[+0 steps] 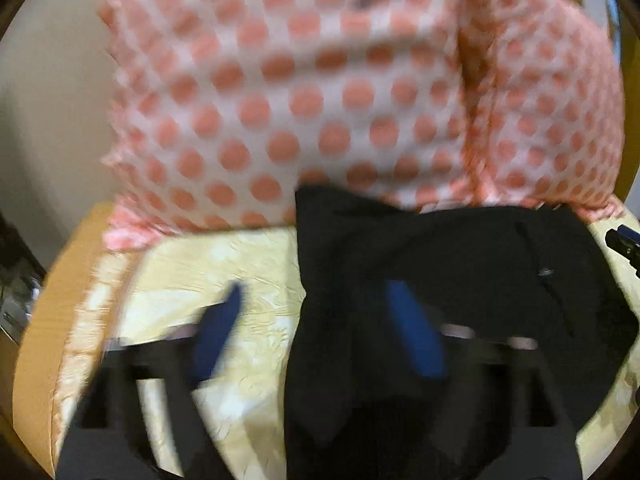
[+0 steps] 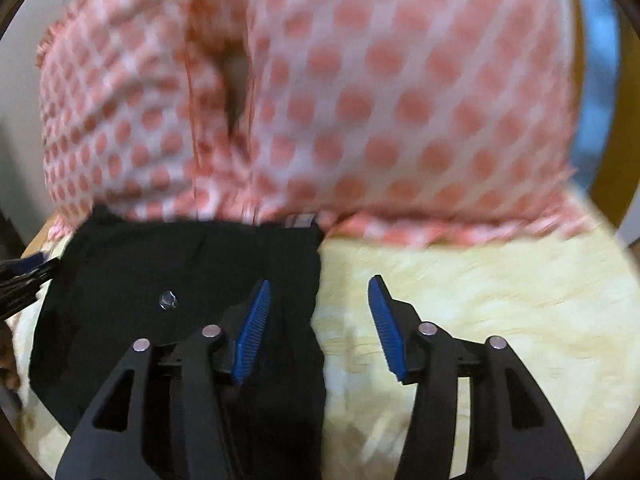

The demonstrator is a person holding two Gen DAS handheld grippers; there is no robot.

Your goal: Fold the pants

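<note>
The black fabric pants (image 2: 176,312) lay flat on the pale yellow textured bedspread (image 2: 500,320), near the person's pink polka-dot garment (image 2: 360,100). The left gripper (image 1: 320,332) and right gripper (image 2: 318,328) each straddled a pants edge, jaws apart, presumably positioned for grasping

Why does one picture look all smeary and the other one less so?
Left wrist view: heavy motion blur smears the left gripper and the dotted pillow. Right wrist view: the right gripper looks sharp, the black pants fairly clear, only the pillow soft. Both views bulge from the fisheye lens.
</note>
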